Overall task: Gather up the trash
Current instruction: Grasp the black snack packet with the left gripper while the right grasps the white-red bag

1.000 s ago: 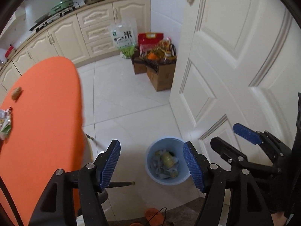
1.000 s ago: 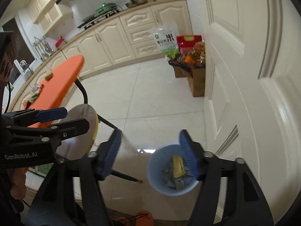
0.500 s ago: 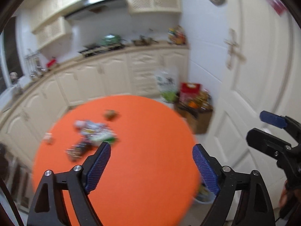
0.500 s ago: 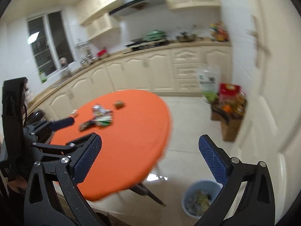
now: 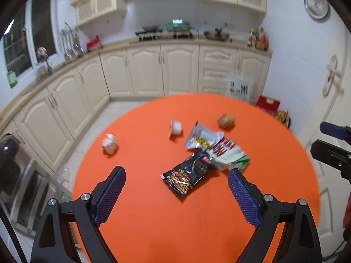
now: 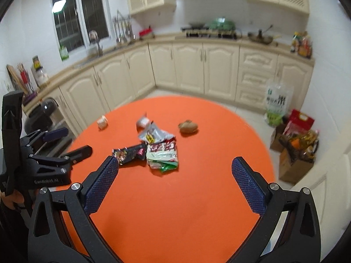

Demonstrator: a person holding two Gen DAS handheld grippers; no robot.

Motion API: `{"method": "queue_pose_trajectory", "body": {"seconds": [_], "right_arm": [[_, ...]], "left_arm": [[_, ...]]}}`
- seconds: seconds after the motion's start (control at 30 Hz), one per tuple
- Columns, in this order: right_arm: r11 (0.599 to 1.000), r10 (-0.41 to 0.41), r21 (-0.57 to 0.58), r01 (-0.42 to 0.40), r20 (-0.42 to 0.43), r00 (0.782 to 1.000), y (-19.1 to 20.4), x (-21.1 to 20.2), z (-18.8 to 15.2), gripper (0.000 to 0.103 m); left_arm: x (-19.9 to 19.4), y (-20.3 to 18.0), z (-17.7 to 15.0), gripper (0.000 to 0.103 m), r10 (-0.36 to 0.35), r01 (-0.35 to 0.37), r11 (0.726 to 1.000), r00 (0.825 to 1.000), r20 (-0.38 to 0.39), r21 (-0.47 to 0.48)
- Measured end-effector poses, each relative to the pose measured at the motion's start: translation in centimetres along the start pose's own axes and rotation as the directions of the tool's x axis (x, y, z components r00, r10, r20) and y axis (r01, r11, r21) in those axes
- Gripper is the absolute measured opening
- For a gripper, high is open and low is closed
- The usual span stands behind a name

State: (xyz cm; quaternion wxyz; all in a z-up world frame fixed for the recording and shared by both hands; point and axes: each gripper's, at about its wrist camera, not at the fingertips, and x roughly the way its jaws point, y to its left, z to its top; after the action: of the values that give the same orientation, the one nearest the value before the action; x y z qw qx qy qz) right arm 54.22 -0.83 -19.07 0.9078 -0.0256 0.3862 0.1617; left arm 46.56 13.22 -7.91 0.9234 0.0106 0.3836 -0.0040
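Over table now, fingers wider.

Near half of orange round table bare, free passage up to black snack wrapper. Beyond it, silver packet, red-and-green packet, white cup, brown lump, possibly crumpled paper, white wad far-left; bare gaps between.

Print on the black wrapper and the silver wrapper is too smeared to read. The wall clock has no readable hands, and the counter bottles are just a colourful blur.
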Motion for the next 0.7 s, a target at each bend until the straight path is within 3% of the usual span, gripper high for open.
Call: {"method": "queue_pose_trajectory", "body": {"seconds": [0.17, 0.33, 0.4, 0.47, 0.5, 0.6, 0.63, 0.7], "right_arm": [[1.000, 0.002, 0.017, -0.001, -0.097, 0.995, -0.8, 5.6, -0.9, 0.103], [1.000, 0.003, 0.029, 0.001, -0.136, 0.991, -1.5, 8.3, -1.4, 0.103], [0.999, 0.009, 0.040, -0.004, -0.136, 0.991, -1.6, 8.9, -1.3, 0.103], [0.999, 0.002, 0.039, 0.003, -0.143, 0.990, -1.6, 9.4, -1.2, 0.103], [0.999, 0.005, 0.034, 0.000, -0.143, 0.990, -1.5, 9.9, -1.0, 0.103], [1.000, 0.007, 0.015, -0.005, -0.158, 0.987, -1.0, 10.9, -0.7, 0.103], [1.000, 0.005, 0.004, -0.004, -0.162, 0.987, -0.6, 11.3, -0.5, 0.103], [1.000, -0.009, -0.025, 0.004, -0.171, 0.985, 0.0, 12.3, -0.3, 0.103]], "left_arm": [[5.8, -0.2, -0.5, 0.082, -0.011, 0.018, 0.997, 0.994, -0.106, 0.069], [10.0, 0.0, 1.4, 0.082, 0.031, -0.011, 0.992, 0.988, -0.150, 0.128], [10.6, 0.3, 2.1, 0.078, -0.004, 0.018, 0.995, 0.990, -0.138, 0.102], [11.2, 0.4, 2.5, 0.056, -0.048, 0.059, 0.995, 0.990, -0.130, 0.082], [11.5, 0.9, 2.5, 0.050, -0.103, 0.111, 0.992, 0.986, -0.133, 0.058], [12.0, 1.6, 2.5, 0.033, -0.098, 0.106, 0.993, 0.988, -0.117, 0.059], [12.1, 2.0, 2.6, 0.010, -0.125, 0.130, 0.991, 0.985, -0.118, 0.036], [11.6, 2.8, 2.6, 0.007, -0.151, 0.150, 0.989, 0.981, -0.122, -0.016]]}}
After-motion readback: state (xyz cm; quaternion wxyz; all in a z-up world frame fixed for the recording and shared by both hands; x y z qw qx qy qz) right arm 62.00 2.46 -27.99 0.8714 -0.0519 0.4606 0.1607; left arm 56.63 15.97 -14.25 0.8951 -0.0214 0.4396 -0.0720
